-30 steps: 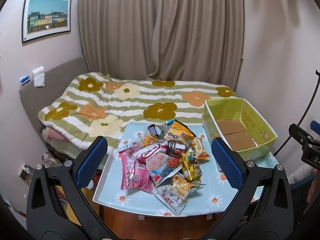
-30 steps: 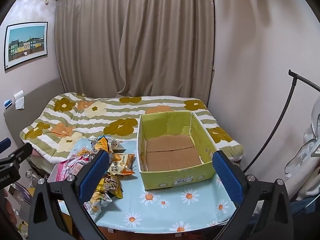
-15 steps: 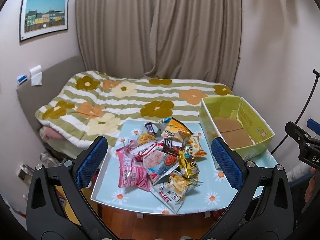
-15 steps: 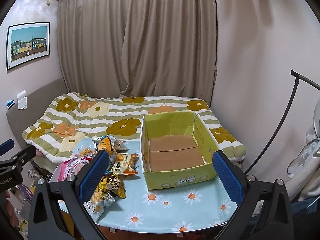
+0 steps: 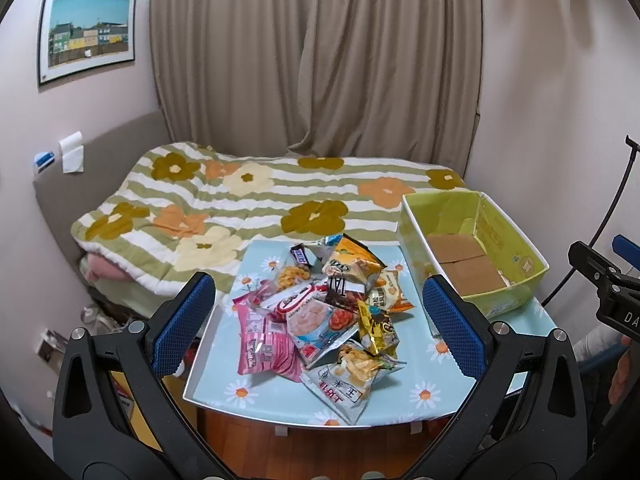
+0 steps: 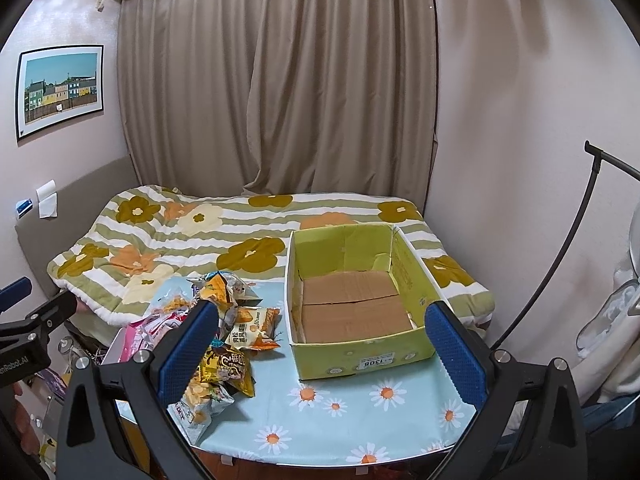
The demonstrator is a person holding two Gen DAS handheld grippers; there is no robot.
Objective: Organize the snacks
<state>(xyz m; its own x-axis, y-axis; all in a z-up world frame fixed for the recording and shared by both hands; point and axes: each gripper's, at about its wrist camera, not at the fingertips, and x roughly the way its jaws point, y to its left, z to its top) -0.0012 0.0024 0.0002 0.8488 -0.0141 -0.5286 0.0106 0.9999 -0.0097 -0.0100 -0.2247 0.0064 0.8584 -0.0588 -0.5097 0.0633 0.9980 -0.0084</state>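
A heap of snack bags (image 5: pixel 324 312) lies on the left half of a small table with a daisy-print cloth (image 5: pixel 436 376). On top sit a pink bag (image 5: pixel 262 344), a white shrimp-chip bag (image 5: pixel 316 320) and a gold bag (image 5: pixel 376 326). An open yellow-green cardboard box (image 6: pixel 356 300) stands on the table's right half, nothing in it. My left gripper (image 5: pixel 318 326) hovers open above and in front of the heap. My right gripper (image 6: pixel 322 354) hangs open in front of the box, holding nothing; the heap (image 6: pixel 224 344) shows at its left.
A bed with a flower-striped quilt (image 5: pixel 248 200) runs behind the table, against a beige curtain (image 5: pixel 320 60). A black curved stand (image 6: pixel 568 240) rises at the right wall. White bags or cloth (image 6: pixel 612 312) lie at the far right. Clutter sits on the floor (image 5: pixel 100 320) to the left.
Both grippers have drawn back and up a little, so the table and box look smaller and lower in the views. Nothing on the table has moved.
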